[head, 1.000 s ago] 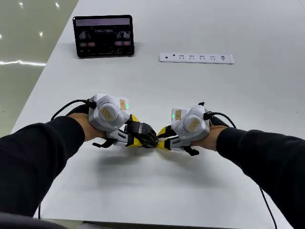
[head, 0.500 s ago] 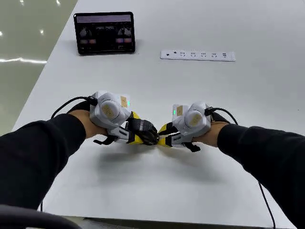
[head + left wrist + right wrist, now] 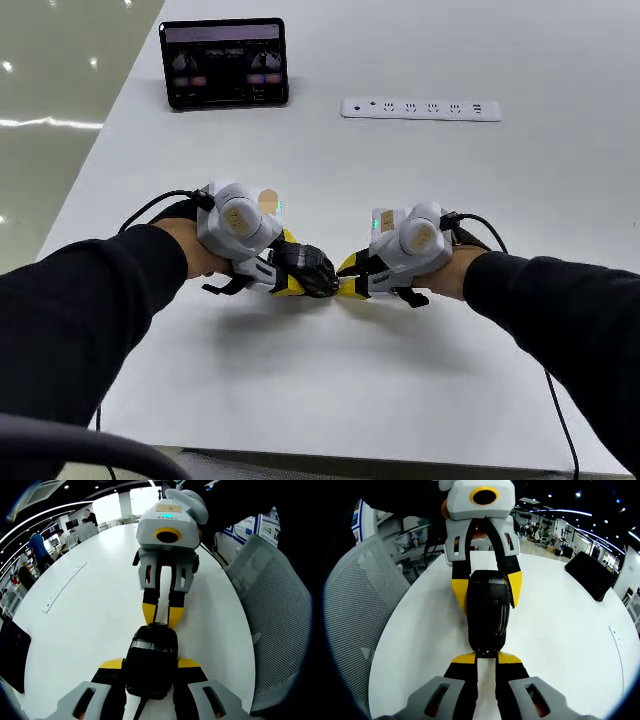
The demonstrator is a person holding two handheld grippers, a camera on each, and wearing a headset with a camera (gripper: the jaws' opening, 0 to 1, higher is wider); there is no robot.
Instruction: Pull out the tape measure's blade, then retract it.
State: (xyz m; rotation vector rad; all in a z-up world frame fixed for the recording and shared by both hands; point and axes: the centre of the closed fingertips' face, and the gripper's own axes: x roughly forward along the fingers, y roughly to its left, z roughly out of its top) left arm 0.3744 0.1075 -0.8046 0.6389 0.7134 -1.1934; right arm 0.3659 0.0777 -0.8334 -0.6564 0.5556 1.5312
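A black tape measure (image 3: 306,268) rests low over the white table (image 3: 330,380), with my left gripper (image 3: 296,278) shut around its case. In the left gripper view the case (image 3: 151,652) sits between that gripper's yellow fingertips (image 3: 112,663). My right gripper (image 3: 347,288) faces it from the right. Its yellow tips (image 3: 465,658) are pinched together at the mouth of the case (image 3: 488,607), on the blade's end. No length of blade shows between the case and the right gripper (image 3: 161,615).
A dark tablet (image 3: 225,62) stands at the far left of the table and a white power strip (image 3: 420,108) lies at the far middle. A grey mesh chair (image 3: 365,630) is close behind the near table edge. Cables trail from both grippers.
The head camera has shifted a little. Both grippers stay pressed together at the tape measure, in the same hold.
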